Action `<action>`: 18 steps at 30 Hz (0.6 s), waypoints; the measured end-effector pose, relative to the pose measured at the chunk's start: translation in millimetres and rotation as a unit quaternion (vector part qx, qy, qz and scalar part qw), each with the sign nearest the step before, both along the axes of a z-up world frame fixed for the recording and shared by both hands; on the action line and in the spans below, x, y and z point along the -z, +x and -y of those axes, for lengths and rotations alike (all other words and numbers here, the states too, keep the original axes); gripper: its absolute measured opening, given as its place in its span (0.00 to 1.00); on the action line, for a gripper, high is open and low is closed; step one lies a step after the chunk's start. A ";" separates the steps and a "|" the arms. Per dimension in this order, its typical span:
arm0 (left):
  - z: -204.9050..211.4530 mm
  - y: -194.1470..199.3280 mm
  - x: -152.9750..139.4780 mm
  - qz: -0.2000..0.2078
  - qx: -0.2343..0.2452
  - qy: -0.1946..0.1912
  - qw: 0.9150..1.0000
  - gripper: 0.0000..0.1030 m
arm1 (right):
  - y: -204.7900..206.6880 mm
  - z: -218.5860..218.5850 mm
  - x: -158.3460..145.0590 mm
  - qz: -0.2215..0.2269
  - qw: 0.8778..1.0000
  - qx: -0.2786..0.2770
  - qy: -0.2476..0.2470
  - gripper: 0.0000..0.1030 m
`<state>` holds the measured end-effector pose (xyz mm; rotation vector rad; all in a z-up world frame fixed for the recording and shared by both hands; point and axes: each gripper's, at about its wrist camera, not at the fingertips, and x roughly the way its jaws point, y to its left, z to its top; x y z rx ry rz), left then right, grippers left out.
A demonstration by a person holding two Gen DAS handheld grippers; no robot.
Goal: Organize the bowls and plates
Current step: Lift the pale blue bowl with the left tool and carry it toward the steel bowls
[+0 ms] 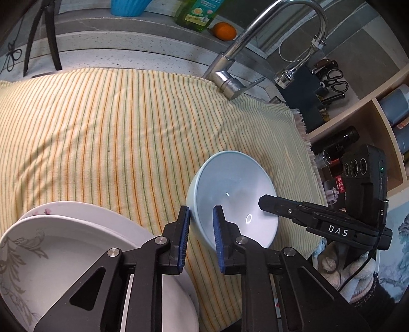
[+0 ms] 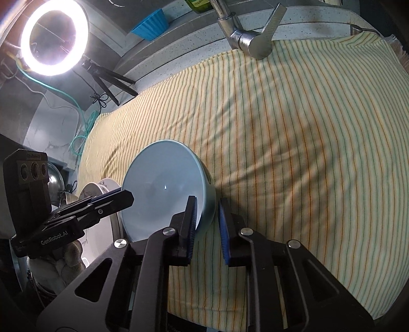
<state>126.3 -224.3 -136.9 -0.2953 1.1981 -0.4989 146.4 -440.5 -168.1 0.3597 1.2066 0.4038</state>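
Left wrist view: my left gripper (image 1: 202, 224) grasps the near-left rim of the pale blue bowl (image 1: 237, 189), one blue pad outside the wall and one inside. That bowl sits on the yellow striped cloth (image 1: 115, 132), toward its right edge. My right gripper (image 1: 263, 203) comes in from the right, its black finger lying over the bowl's rim on that side. Just left of my fingers sits a stack of white patterned plates (image 1: 51, 245), the top one deep with a grey leaf design. At the far edge of the cloth stands a chrome faucet (image 1: 255, 38), with an orange (image 1: 225, 31) and a green bottle (image 1: 196, 15) on the ledge behind.

Right wrist view: my right gripper (image 2: 207, 222) is clenched on the bowl (image 2: 163, 184) wall, inner pad pressed to the inside, outer pad beside the outside. A ring light (image 2: 55, 38) glows at far left.
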 end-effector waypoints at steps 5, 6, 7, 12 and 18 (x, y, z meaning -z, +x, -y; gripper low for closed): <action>-1.9 -1.1 -3.1 0.003 -0.002 -0.002 1.000 0.16 | -2.1 -1.6 -5.7 0.005 1.000 0.002 -0.002 0.14; -2.7 -1.8 -5.3 0.006 -0.003 -0.004 1.000 0.16 | -1.5 -2.8 -7.4 0.006 1.000 0.002 -0.001 0.14; -3.8 -2.6 -7.5 0.008 -0.003 -0.005 1.000 0.16 | -1.7 -3.3 -9.9 0.007 1.000 0.001 -0.001 0.14; -13.7 -9.1 -23.7 0.025 -0.012 -0.013 1.000 0.16 | -3.7 -10.2 -28.5 0.022 1.000 -0.005 0.004 0.14; -34.8 -21.4 -43.7 0.046 -0.032 -0.021 0.998 0.16 | -7.0 -30.6 -53.4 0.046 0.999 -0.024 0.004 0.15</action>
